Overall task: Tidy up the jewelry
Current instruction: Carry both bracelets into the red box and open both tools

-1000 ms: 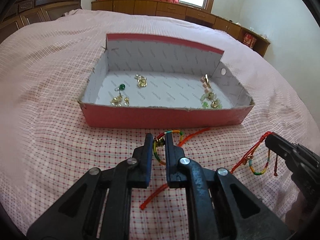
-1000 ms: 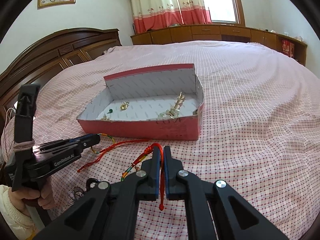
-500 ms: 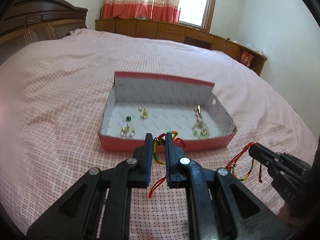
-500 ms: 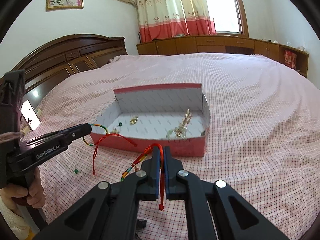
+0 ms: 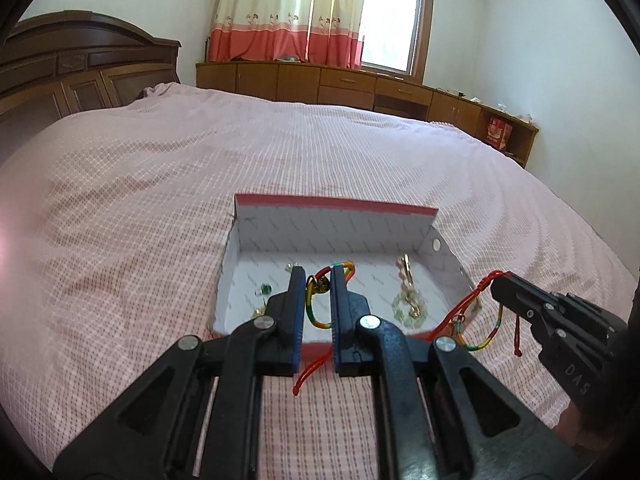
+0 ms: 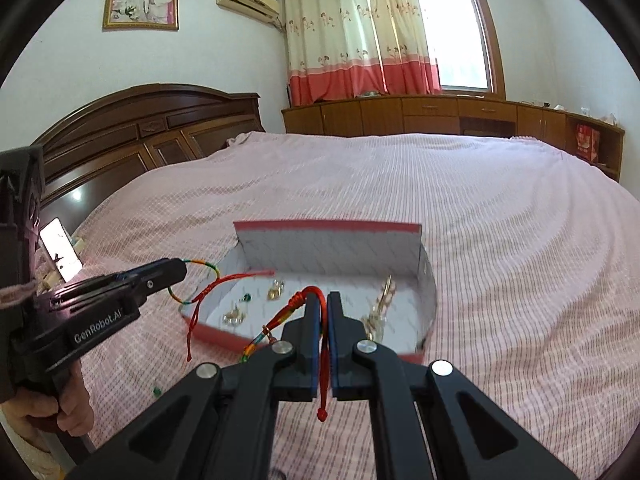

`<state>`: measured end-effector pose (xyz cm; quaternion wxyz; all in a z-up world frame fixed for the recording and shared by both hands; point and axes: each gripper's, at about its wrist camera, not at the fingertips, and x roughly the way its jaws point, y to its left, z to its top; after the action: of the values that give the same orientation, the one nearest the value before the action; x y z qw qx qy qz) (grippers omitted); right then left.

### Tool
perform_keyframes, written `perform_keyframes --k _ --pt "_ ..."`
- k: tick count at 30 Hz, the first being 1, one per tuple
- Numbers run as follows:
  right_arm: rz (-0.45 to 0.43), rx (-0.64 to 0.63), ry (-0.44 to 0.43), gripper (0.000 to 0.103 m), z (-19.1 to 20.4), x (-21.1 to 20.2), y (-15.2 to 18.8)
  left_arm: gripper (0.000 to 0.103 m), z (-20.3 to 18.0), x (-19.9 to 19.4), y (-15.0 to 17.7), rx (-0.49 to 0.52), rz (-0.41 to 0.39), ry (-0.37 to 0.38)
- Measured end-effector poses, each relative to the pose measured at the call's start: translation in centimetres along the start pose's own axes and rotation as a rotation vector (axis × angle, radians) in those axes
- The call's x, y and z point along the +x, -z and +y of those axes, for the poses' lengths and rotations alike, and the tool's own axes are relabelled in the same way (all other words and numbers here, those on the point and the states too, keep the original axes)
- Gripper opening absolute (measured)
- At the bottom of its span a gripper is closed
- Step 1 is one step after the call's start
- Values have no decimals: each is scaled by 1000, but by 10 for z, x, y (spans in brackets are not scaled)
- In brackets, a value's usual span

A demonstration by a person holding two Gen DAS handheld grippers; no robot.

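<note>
- The left hand-held gripper (image 5: 314,280) fills the lower centre of its own view, its jaws clamped on a multicoloured braided bracelet (image 5: 310,312) that carries a small gold bell and a red cord tail hanging below the fingers.
- From the other camera this same gripper comes in from the left edge, a bare hand (image 6: 60,408) wrapped around its handle at the lower left, and the bracelet's loop and red cord dangle off its tip over the near-left corner of the box.
- The right hand-held gripper (image 6: 324,300) sits low in the centre of its view, jaws pressed together on a second bracelet (image 6: 316,344): a red knotted cord runs down between the fingers and a multicoloured braid trails off to the lower left.
- In the left camera's view it pokes in from the right edge, that second bracelet hanging from its tip just beside the box's right wall.
- Just beyond both grippers lies an open red cardboard box (image 5: 336,206) with a white lining, resting on the bed.
- Inside it are small gold pieces, a green bead (image 5: 265,289) toward the left, and a gold-and-pale-green cluster (image 5: 408,300) toward the right.
- The pink checked bedspread (image 5: 120,240) stretches all around the box.
- One tiny green bead (image 6: 156,391) lies loose on the spread, lower left of the right camera's view.
</note>
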<state>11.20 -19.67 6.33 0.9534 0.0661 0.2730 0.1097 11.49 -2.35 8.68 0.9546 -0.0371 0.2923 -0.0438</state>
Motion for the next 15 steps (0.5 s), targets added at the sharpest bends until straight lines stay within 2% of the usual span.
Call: perform_keyframes --k 7,15 --pt "-18 13 18 5 -8 18 -14 3 6 19 -11 -24 -16 -13" --pt "9 17 45 5 -16 48 -17 3 10 51 -12 -30 12 -30"
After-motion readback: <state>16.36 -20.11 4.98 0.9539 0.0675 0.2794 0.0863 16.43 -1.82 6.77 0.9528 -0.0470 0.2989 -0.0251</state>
